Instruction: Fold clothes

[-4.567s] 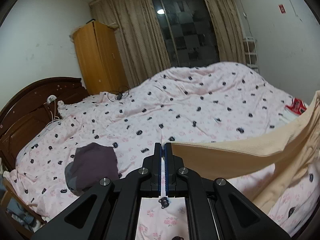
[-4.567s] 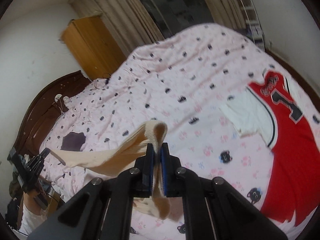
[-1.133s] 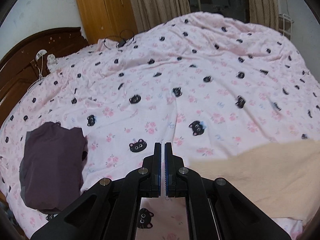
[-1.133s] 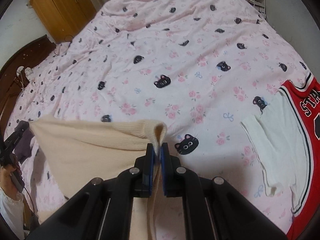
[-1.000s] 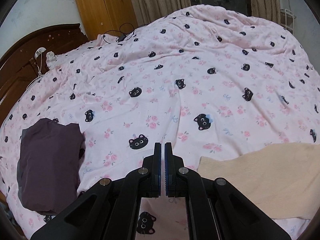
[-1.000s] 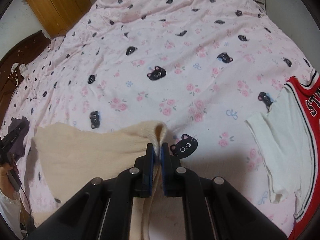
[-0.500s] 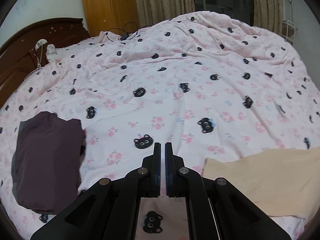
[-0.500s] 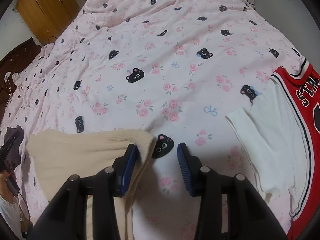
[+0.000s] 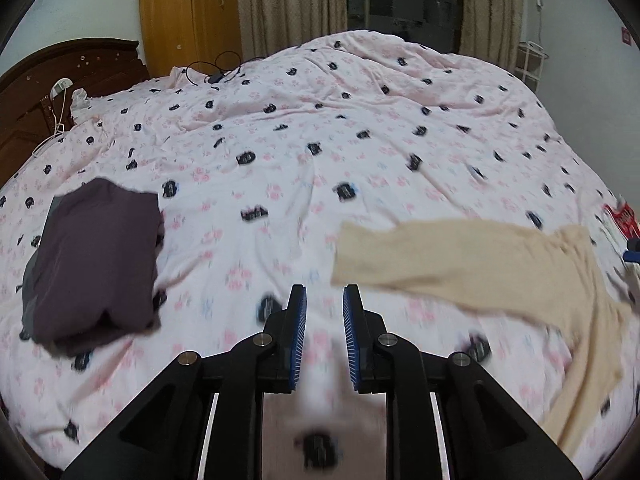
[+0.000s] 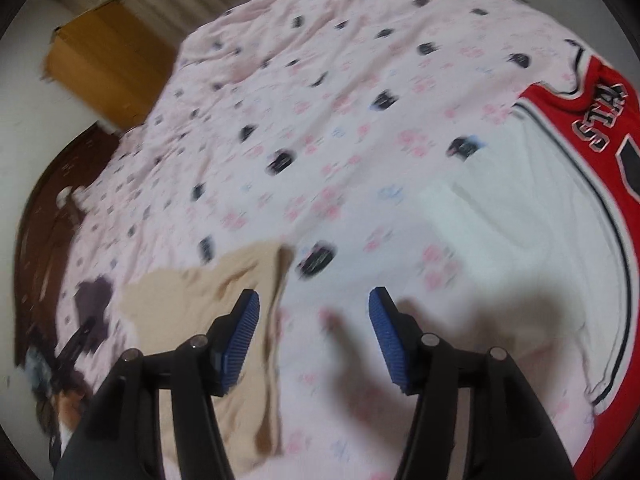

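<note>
A cream knit garment (image 9: 488,264) lies spread flat on the pink cat-print bedspread (image 9: 320,128), to the right of my left gripper (image 9: 324,312). That gripper is open and empty, a little above the bed. In the right wrist view the same garment (image 10: 200,312) lies at lower left, under the left finger of my right gripper (image 10: 314,312), which is wide open and empty. A folded dark purple garment (image 9: 96,256) sits at the left of the bed. A red and white jersey (image 10: 560,184) lies at the right.
A dark wooden headboard (image 9: 48,92) runs along the left, with a wooden wardrobe (image 9: 188,12) and curtains (image 9: 288,0) behind the bed. A black cable (image 9: 216,72) lies on the far part of the bedspread. The views are motion-blurred.
Both grippers have opened and let go of the cream garment, which now lies flat on the bed. Both have pulled back and up from it.
</note>
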